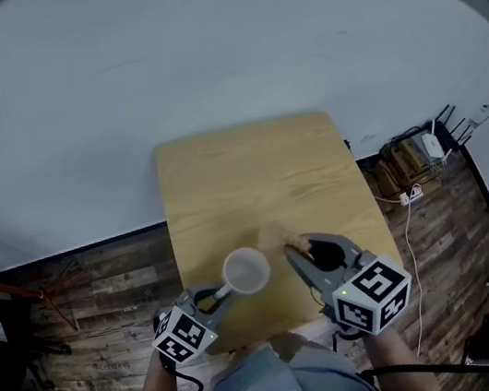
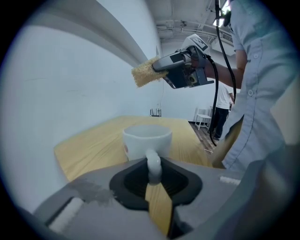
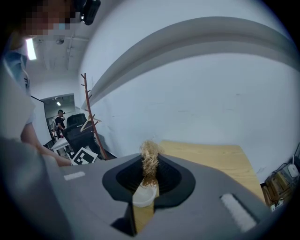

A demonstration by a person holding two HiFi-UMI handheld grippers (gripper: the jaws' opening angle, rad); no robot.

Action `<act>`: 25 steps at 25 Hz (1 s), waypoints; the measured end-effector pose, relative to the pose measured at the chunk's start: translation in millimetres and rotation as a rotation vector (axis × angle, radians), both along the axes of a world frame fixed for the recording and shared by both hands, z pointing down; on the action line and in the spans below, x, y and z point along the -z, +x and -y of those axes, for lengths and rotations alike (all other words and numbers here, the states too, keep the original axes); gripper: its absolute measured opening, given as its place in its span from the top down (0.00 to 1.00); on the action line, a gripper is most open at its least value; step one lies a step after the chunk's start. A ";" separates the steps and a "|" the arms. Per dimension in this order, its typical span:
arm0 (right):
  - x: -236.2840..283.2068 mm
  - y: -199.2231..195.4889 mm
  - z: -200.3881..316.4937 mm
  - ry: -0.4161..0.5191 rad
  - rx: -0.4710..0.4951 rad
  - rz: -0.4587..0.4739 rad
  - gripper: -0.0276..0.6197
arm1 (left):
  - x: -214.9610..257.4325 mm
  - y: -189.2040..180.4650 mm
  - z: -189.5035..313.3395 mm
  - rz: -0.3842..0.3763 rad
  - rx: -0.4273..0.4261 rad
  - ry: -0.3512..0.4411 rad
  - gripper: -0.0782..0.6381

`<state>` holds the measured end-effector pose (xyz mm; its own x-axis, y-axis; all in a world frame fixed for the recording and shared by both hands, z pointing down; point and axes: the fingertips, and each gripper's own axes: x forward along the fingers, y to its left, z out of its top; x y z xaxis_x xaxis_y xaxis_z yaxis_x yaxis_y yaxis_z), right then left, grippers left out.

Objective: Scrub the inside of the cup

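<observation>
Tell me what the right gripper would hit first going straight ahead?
Probably the light wooden tabletop past the white ceramic cup; the right gripper, holding a tan fibre scrubber, hovers above it. Depth unclear.

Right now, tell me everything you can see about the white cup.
The cup is white, glossy like ceramic, upright with its mouth open upward, and looks empty. Its loop handle is clamped between the jaws of the left gripper. It is over the near end of the wooden table; its base is hidden, so contact there is unclear. A small reddish mark shows on its side.
</observation>
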<state>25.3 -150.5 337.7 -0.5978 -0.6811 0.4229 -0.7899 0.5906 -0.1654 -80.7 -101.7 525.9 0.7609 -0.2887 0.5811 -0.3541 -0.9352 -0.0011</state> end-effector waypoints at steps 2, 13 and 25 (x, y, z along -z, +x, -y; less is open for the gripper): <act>2.1 -1.4 -0.8 0.008 -0.008 0.002 0.87 | -2.6 -1.1 -0.4 -0.015 0.011 -0.007 0.79; 1.3 -6.3 3.4 0.024 -0.016 0.021 0.86 | -14.1 -14.5 -17.9 0.037 0.028 -0.035 0.77; 13.8 -11.2 16.7 0.121 0.009 0.047 0.86 | 93.8 -65.2 12.1 0.088 0.313 0.163 0.80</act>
